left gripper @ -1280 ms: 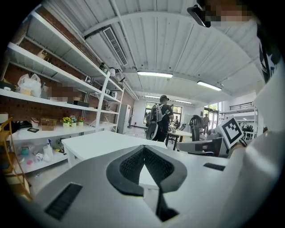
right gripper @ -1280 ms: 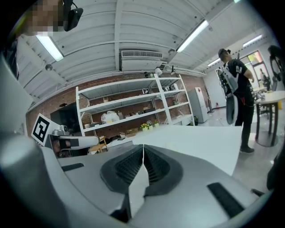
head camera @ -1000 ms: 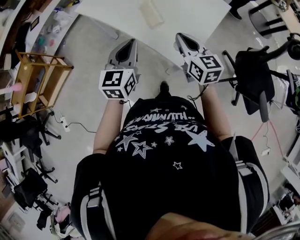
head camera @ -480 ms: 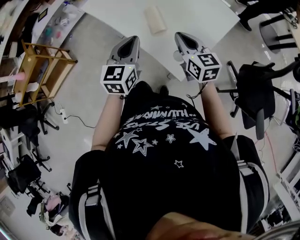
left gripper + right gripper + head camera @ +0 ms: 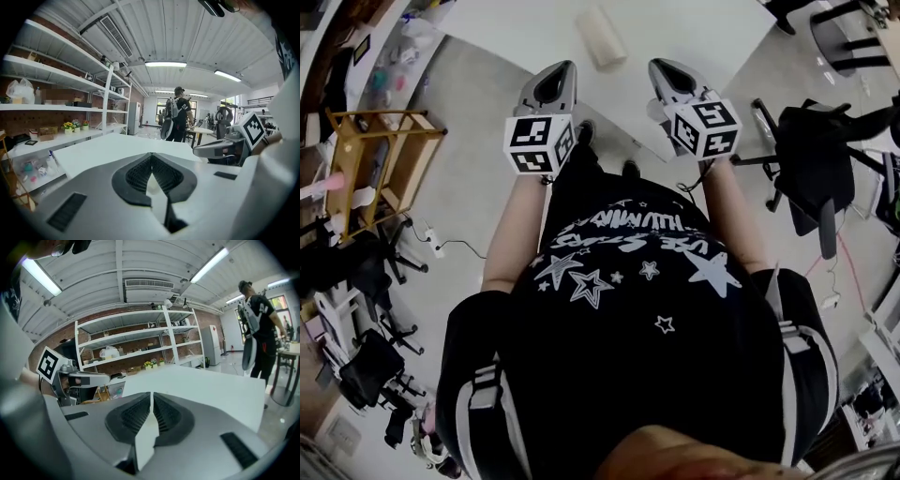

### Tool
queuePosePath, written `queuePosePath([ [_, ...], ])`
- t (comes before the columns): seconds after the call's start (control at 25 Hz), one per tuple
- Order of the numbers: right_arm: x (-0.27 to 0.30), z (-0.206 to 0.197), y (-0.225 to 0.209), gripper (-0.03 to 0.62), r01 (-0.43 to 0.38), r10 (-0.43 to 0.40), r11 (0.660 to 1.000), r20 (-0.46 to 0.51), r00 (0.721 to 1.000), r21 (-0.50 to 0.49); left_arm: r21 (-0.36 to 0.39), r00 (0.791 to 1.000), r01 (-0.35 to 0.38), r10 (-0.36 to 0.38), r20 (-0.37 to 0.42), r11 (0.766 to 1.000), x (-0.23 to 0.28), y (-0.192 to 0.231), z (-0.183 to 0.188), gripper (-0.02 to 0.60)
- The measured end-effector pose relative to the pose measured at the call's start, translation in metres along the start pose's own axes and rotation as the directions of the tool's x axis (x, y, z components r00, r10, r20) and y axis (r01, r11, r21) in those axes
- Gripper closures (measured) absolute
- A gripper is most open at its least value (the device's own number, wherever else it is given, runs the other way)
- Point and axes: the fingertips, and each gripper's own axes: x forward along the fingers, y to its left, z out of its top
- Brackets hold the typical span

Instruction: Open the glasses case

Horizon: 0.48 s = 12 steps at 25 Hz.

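Smooth matt white table [image 5: 694, 42], matt beige glasses case [image 5: 602, 37], bare wooden rack [image 5: 382, 114].

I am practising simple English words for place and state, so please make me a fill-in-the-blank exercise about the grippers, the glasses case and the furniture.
1. The glasses case lies ____ the white table.
2. The left gripper and the right gripper are both ____ (open or shut).
3. The black chair stands at the person's ____ side (left or right).
Missing words: on; shut; right.
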Motion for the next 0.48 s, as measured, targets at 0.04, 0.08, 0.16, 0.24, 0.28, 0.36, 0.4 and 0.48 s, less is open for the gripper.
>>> queuePosePath([
  [0.04, 0.003, 0.001, -0.004, 0.584, 0.023, -0.023, 1.0, -0.002, 1.0, 0.009, 0.001, 1.0, 0.019, -0.019, -0.012, 1.0, 0.007, 0.003, -0.002, 0.569],
  [0.08, 0.006, 0.001, -0.007, 0.585, 0.041, -0.041, 0.999, -0.006, 0.999, 0.017, 0.003, 0.999, 0.038, -0.038, -0.024, 0.999, 0.013, 0.007, -0.004, 0.569],
  [0.16, 0.015, 0.002, -0.009, 0.585, 0.065, -0.064, 0.998, -0.016, 0.998, 0.023, 0.011, 0.997, 0.071, -0.07, -0.044, 0.997, 0.027, 0.017, -0.005, 0.569],
  [0.24, 0.026, 0.002, -0.011, 0.583, 0.087, -0.086, 0.996, -0.031, 0.996, 0.022, 0.016, 0.994, 0.097, -0.096, -0.06, 0.995, 0.042, 0.027, -0.007, 0.569],
  [0.28, 0.031, 0.002, -0.012, 0.584, 0.099, -0.099, 0.995, -0.038, 0.994, 0.024, 0.018, 0.992, 0.11, -0.109, -0.069, 0.994, 0.049, 0.031, -0.008, 0.569],
  [0.36, 0.041, 0.0, -0.012, 0.584, 0.12, -0.118, 0.992, -0.055, 0.991, 0.032, 0.025, 0.987, 0.137, -0.134, -0.091, 0.99, 0.062, 0.04, -0.013, 0.569],
  [0.4, 0.046, -0.002, -0.011, 0.583, 0.127, -0.125, 0.991, -0.067, 0.99, 0.036, 0.03, 0.984, 0.15, -0.146, -0.105, 0.988, 0.068, 0.045, -0.016, 0.569],
  [0.48, 0.059, -0.006, -0.009, 0.583, 0.137, -0.133, 0.99, -0.088, 0.987, 0.04, 0.031, 0.976, 0.176, -0.17, -0.138, 0.984, 0.082, 0.054, -0.024, 0.569],
])
